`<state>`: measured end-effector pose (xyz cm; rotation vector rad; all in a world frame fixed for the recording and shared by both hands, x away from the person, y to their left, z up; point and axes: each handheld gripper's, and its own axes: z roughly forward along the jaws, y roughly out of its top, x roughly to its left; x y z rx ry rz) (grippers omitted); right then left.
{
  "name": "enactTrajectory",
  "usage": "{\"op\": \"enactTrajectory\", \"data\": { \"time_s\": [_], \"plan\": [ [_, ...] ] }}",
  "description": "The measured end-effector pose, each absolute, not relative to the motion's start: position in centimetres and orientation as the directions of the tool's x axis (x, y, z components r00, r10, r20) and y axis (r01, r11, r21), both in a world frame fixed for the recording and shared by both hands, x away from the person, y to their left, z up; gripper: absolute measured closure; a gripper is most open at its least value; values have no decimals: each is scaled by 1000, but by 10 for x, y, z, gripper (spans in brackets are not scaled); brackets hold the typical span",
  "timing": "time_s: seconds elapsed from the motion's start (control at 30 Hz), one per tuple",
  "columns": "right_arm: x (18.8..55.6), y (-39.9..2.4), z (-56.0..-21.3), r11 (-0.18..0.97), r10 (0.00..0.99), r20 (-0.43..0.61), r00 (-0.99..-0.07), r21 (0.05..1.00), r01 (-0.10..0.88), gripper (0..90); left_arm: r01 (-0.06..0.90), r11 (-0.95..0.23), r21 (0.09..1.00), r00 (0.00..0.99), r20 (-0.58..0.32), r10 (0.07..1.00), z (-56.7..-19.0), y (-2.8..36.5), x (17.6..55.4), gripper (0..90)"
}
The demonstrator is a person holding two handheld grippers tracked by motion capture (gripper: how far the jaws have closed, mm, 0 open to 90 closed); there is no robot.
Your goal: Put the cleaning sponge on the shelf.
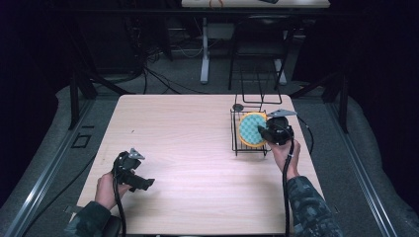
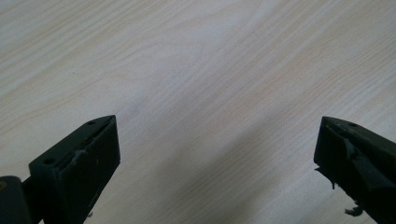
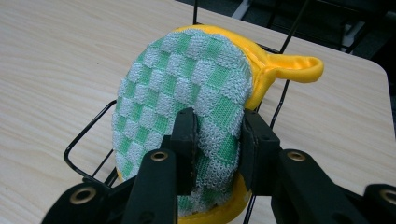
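A round pad with a green-and-white checked face and yellow rim, the pot holder [image 1: 252,129] [image 3: 187,102], stands on edge in a black wire rack [image 1: 235,134] [image 3: 88,135] at the table's right. My right gripper [image 1: 263,131] [image 3: 217,140] is shut on the pot holder's lower edge, its jaws pinching the fabric. A yellow hanging loop [image 3: 299,69] sticks out at the pad's top right. My left gripper [image 1: 143,184] [image 2: 217,154] hovers low over bare wood at the table's front left, jaws wide apart and holding nothing.
The light wooden table [image 1: 188,148] spreads between the two grippers. A small dark round object [image 1: 238,106] lies just behind the rack. Behind the table are a black wire frame [image 1: 259,84], cables on the floor and another table's legs [image 1: 204,49].
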<state>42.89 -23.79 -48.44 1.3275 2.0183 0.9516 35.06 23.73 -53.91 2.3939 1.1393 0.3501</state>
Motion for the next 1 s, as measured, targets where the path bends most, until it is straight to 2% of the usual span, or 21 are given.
{"op": "enactTrajectory", "data": {
  "time_s": [0.17,1.0],
  "plan": [
    [433,-242,-489,228,934,-14,-357,792,567,692,660,-555,506,627,36,778,-539,236,351,4],
    [445,-232,-507,199,945,7,-328,783,589,681,650,-566,507,641,35,767,-539,236,351,4]
  ]
}}
